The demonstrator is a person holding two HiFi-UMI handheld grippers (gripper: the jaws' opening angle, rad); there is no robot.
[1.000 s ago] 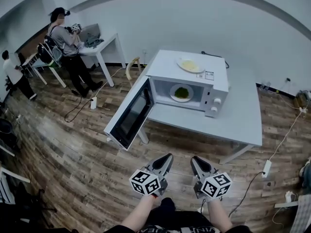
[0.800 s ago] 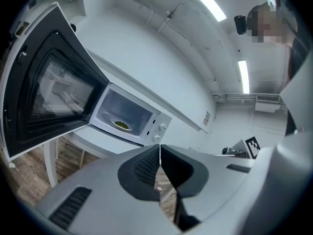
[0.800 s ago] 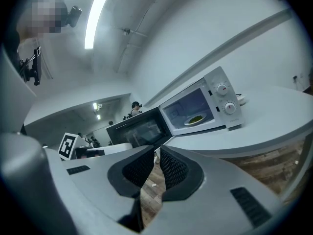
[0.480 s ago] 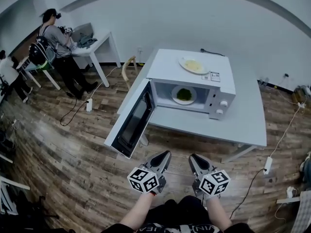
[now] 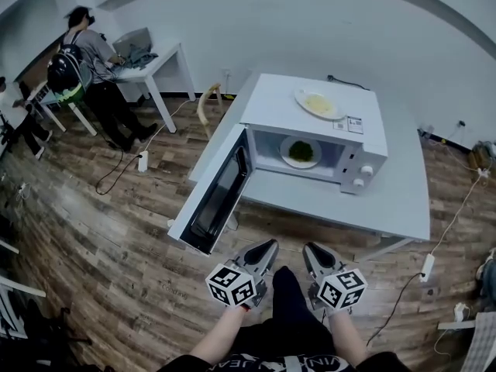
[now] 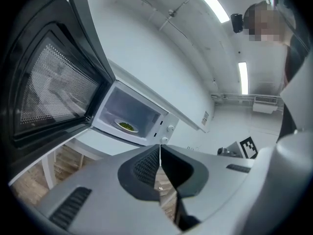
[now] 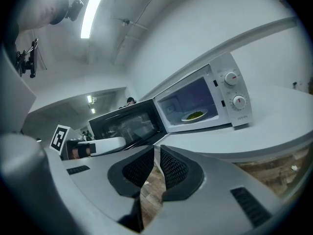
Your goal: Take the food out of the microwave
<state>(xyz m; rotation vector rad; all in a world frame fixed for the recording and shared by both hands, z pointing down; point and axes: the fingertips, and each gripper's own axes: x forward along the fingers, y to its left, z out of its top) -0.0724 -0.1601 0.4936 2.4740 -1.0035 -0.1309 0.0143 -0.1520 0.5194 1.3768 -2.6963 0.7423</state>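
A white microwave (image 5: 364,142) stands on a white table (image 5: 387,200) with its door (image 5: 217,196) swung wide open to the left. Inside it lies a white plate with green food (image 5: 301,152), which also shows in the left gripper view (image 6: 126,126) and the right gripper view (image 7: 195,115). A second plate with pale food (image 5: 319,103) rests on the microwave's top. My left gripper (image 5: 269,247) and right gripper (image 5: 311,249) hang side by side below the table's near edge, well short of the microwave. Both are shut with nothing between the jaws.
The open door juts out over the wooden floor (image 5: 116,231) to the left of my grippers. A person (image 5: 85,60) stands at another white desk (image 5: 159,60) at the far left. Cables and a power strip (image 5: 425,266) lie on the floor at the right.
The microwave and table have shifted slightly right and closer in the head view. Both grippers stay shut and low, side by side, having crept a little toward the table.
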